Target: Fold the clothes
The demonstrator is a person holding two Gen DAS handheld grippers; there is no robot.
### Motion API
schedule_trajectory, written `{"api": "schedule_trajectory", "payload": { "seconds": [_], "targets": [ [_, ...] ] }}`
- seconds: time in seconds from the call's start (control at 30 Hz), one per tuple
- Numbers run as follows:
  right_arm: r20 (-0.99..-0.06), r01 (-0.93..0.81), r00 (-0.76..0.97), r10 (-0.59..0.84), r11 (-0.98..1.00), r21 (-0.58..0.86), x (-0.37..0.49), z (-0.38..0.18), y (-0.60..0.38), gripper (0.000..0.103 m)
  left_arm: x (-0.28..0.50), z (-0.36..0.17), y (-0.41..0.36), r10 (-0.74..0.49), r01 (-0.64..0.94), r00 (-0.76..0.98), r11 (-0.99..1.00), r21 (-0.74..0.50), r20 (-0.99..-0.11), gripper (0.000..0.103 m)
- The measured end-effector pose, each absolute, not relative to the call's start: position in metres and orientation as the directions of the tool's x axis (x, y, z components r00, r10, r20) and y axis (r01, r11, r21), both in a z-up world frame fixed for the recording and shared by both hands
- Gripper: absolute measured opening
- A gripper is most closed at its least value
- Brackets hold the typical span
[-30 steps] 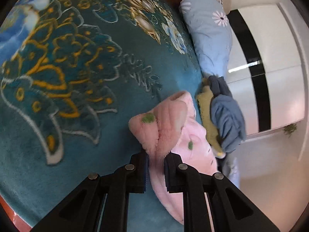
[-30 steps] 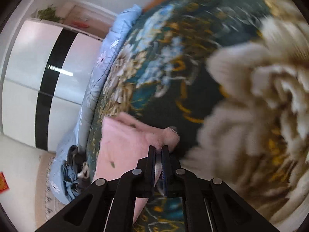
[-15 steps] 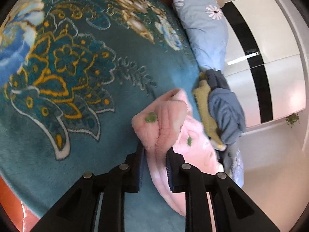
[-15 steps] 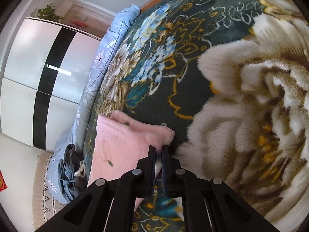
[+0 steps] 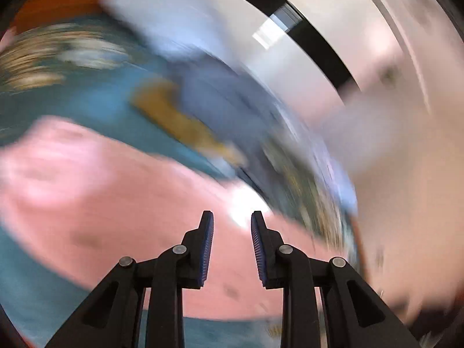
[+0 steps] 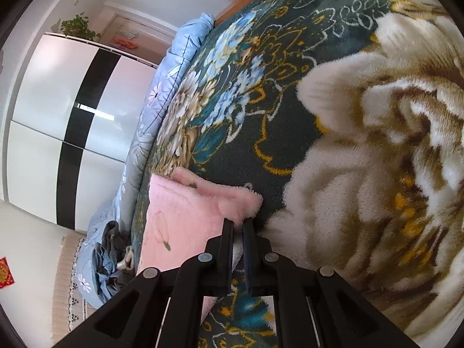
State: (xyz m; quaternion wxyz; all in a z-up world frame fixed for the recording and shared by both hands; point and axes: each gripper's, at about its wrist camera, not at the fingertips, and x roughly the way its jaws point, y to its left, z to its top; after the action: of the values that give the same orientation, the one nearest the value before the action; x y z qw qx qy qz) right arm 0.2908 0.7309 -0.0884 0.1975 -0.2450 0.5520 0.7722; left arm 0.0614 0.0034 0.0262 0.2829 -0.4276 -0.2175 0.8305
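Note:
A fluffy pink garment with small green marks lies folded on a dark teal flowered blanket. My right gripper is shut on the garment's thick right corner, low over the blanket. In the left wrist view everything is motion-blurred. The pink garment spreads below and ahead of my left gripper, whose jaws stand apart with nothing between them.
A heap of grey-blue and yellow clothes lies at the bed's edge on a light blue flowered quilt. A white wardrobe with a black stripe stands beyond. The blurred clothes heap shows in the left wrist view.
My left gripper has let go of the pink garment, opened and swung fast to the right. My right gripper has kept its grip and lowered the corner to the blanket.

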Motion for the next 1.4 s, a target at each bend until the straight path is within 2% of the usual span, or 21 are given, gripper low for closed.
{"api": "schedule_trajectory", "payload": {
  "seconds": [0.07,0.17,0.33,0.47,0.63,0.73,0.83,0.93,1.03,1.17,1.3,1.4],
  "targets": [
    [-0.567,-0.551,-0.823,0.027,-0.277,0.787,0.296,-0.094,0.732,0.007,0.074,0.006,0.084,0.660,-0.413,-0.367,-0.747,-0.521,-0.656,0.027],
    [-0.547,-0.533,-0.837,0.019,-0.259,0.806,0.298,-0.096,0.733,0.007,0.096,-0.028,0.156,0.688,-0.494,-0.236,-0.693,-0.525,-0.686,0.027],
    [-0.547,-0.531,-0.836,0.029,-0.288,0.797,0.294,-0.091,0.731,0.007,0.126,-0.069,0.212,0.589,-0.556,-0.188,-0.724,-0.409,-0.786,0.027],
    [-0.583,-0.564,-0.809,0.075,-0.380,0.733,0.286,-0.065,0.718,0.007,0.124,-0.069,0.209,0.592,-0.538,-0.174,-0.726,-0.428,-0.787,0.027],
    [-0.562,-0.510,-0.823,0.083,-0.544,0.667,0.248,0.021,0.678,0.007,0.127,-0.064,0.193,0.633,-0.498,-0.134,-0.708,-0.500,-0.763,0.027],
    [-0.468,-0.375,-0.882,0.055,-0.684,0.626,0.221,0.084,0.629,0.007,0.128,-0.063,0.176,0.702,-0.442,-0.084,-0.662,-0.605,-0.707,0.028],
    [-0.387,-0.209,-0.922,-0.010,-0.828,0.520,0.193,0.134,0.555,0.007,0.128,-0.050,0.145,0.752,-0.396,-0.144,-0.640,-0.659,-0.643,0.028],
    [-0.342,-0.009,-0.929,-0.143,-0.913,0.408,0.172,0.156,0.471,0.007,0.120,-0.038,0.105,0.767,-0.332,-0.242,-0.641,-0.692,-0.594,0.028],
    [-0.380,0.151,-0.883,-0.274,-0.935,0.322,0.156,0.143,0.390,0.007,0.113,-0.034,0.071,0.766,-0.269,-0.313,-0.639,-0.721,-0.562,0.028],
    [-0.540,0.307,-0.746,-0.390,-0.921,0.241,0.140,0.082,0.296,0.007,0.109,-0.049,0.031,0.788,-0.162,-0.338,-0.588,-0.793,-0.515,0.028],
    [-0.698,0.398,-0.602,-0.388,-0.904,0.159,0.136,0.010,0.230,0.007,0.109,-0.073,0.009,0.813,-0.050,-0.333,-0.522,-0.852,-0.478,0.028],
    [-0.752,0.405,-0.558,-0.352,-0.906,0.123,0.142,-0.021,0.216,0.007,0.107,-0.087,0.008,0.830,0.012,-0.310,-0.484,-0.875,-0.464,0.034]
  ]
}}
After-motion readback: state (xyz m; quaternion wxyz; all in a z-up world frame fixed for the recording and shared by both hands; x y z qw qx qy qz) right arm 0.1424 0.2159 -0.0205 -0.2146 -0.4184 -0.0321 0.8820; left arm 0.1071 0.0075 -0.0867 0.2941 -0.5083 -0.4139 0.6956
